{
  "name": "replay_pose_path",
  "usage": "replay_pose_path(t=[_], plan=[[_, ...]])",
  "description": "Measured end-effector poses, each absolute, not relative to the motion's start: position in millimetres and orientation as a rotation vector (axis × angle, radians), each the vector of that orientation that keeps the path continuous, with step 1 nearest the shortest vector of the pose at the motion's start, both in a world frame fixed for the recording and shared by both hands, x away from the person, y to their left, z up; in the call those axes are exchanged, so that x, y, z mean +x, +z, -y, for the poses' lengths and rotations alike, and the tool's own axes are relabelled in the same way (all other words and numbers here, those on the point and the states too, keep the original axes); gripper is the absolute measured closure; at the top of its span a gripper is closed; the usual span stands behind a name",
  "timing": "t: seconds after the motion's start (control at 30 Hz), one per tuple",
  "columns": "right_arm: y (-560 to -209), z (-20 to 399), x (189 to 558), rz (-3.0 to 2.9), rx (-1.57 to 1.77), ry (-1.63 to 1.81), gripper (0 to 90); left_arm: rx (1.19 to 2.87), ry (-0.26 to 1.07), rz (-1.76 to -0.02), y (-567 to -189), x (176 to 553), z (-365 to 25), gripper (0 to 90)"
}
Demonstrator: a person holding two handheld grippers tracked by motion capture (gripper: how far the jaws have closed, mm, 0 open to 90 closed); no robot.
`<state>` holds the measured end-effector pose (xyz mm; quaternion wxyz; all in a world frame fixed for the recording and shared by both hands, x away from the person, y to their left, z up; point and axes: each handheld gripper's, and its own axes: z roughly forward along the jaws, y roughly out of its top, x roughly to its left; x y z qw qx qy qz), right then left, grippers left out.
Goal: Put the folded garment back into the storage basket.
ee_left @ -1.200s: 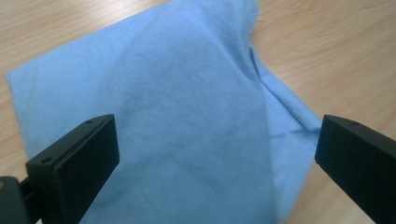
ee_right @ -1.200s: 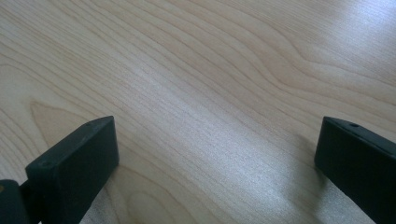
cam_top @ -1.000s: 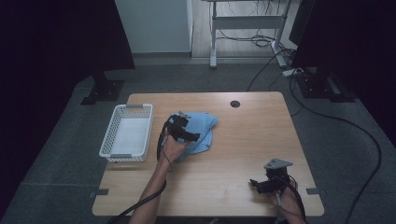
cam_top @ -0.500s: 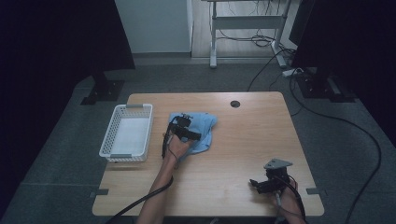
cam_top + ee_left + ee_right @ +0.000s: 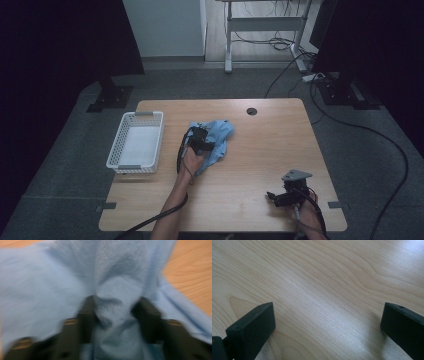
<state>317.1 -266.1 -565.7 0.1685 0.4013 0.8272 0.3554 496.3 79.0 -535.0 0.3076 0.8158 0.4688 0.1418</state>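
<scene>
A crumpled light blue cloth (image 5: pixel 221 134) lies on the wooden table (image 5: pixel 270 145), left of its middle. My left gripper (image 5: pixel 206 145) points down into it. In the left gripper view the jaws have just been closing, and a raised fold of the blue cloth (image 5: pixel 50 285) is bunched and pinched between the left gripper's (image 5: pixel 115 307) pads. My right gripper (image 5: pixel 274 196) rests low at the table's front right with a grey plate on top. In its own view the right gripper (image 5: pixel 328 315) stands wide open over bare wood, holding nothing.
A white plastic basket (image 5: pixel 131 168) stands at the table's left edge, beside the cloth. A small dark hole (image 5: pixel 251 111) sits near the far edge. A black cable (image 5: pixel 150 220) trails from my left gripper off the front edge.
My left gripper has sunk a little onto the blue cloth. The right gripper has kept still.
</scene>
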Motion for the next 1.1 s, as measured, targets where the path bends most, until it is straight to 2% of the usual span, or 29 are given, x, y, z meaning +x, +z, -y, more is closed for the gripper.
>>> replay_pose_path(t=[0.03, 0.1, 0.2, 0.47, 1.1], plan=[[-565.7, 266.0, 317.0, -2.353, 1.14, 1.011, 0.0, 2.14, 0.346, -1.241, -535.4, 495.9, -79.0, 68.2], [-565.7, 266.0, 317.0, -2.353, 1.14, 1.011, 0.0, 2.121, 0.3, -1.244, -536.0, 496.8, -81.1, 77.8], [-565.7, 266.0, 317.0, -2.354, 1.139, 1.012, 0.0, 2.123, 0.252, -1.244, -534.8, 500.2, -85.1, 80.3], [-565.6, 266.1, 316.8, -2.357, 1.134, 1.011, 0.0, 2.179, 0.33, -1.217, -519.7, 494.8, -89.2, 80.8], [-565.6, 266.0, 316.6, -2.357, 1.135, 1.011, 0.0, 2.157, 0.433, -1.131, -473.3, 475.8, -108.1, 80.5]])
